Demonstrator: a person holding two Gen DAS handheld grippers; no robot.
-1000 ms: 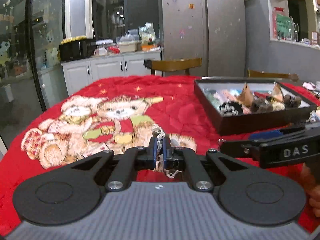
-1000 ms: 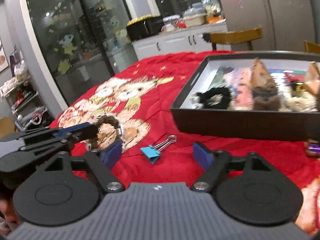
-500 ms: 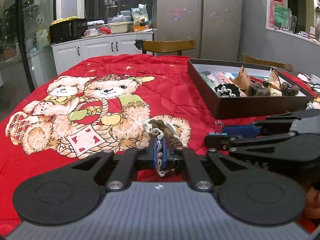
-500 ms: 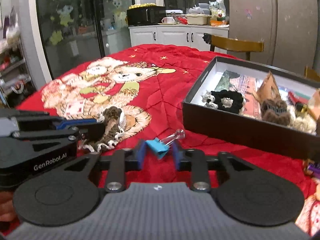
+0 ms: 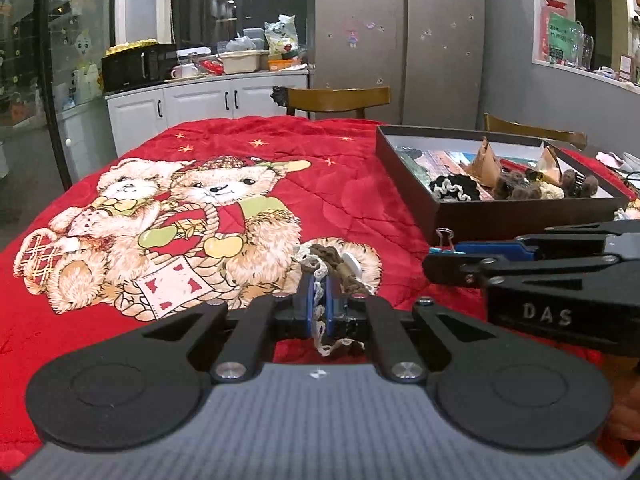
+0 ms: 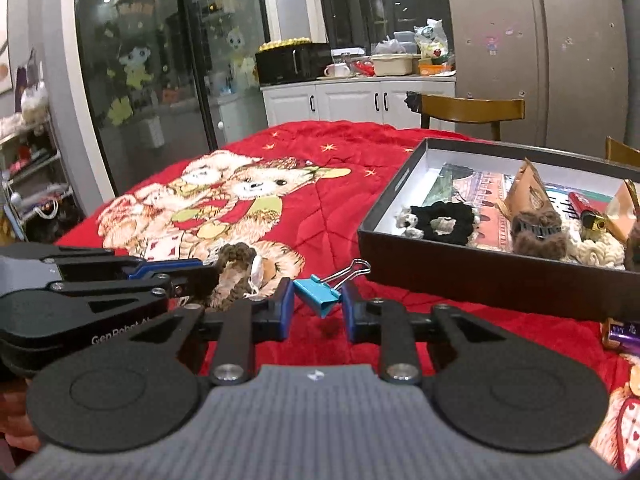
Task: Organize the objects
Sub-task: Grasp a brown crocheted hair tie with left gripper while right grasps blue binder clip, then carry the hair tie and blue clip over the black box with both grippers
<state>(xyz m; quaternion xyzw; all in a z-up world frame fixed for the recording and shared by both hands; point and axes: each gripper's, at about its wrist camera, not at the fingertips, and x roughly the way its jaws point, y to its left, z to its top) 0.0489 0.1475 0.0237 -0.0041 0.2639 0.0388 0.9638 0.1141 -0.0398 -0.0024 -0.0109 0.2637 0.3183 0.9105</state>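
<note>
Binder clip (image 6: 318, 295), blue, sits between my right gripper (image 6: 316, 308) pads, which have just been closing and now clamp it over the red blanket (image 6: 328, 184). My left gripper (image 5: 318, 300) is clenched on a brown lace-trimmed scrunchie (image 5: 328, 264), near the black box (image 6: 460, 272).

In my left claw hangs a brown scrunchie (image 5: 335, 268) with cream lace trim, bunched over the red blanket's (image 5: 352, 184) near edge. In my right sits a blue binder clip (image 6: 318, 294), silver handles tilted toward the black box (image 6: 472, 272), which stands near the blanket's right edge, open, holding a black scrunchie (image 6: 442, 222).
</note>
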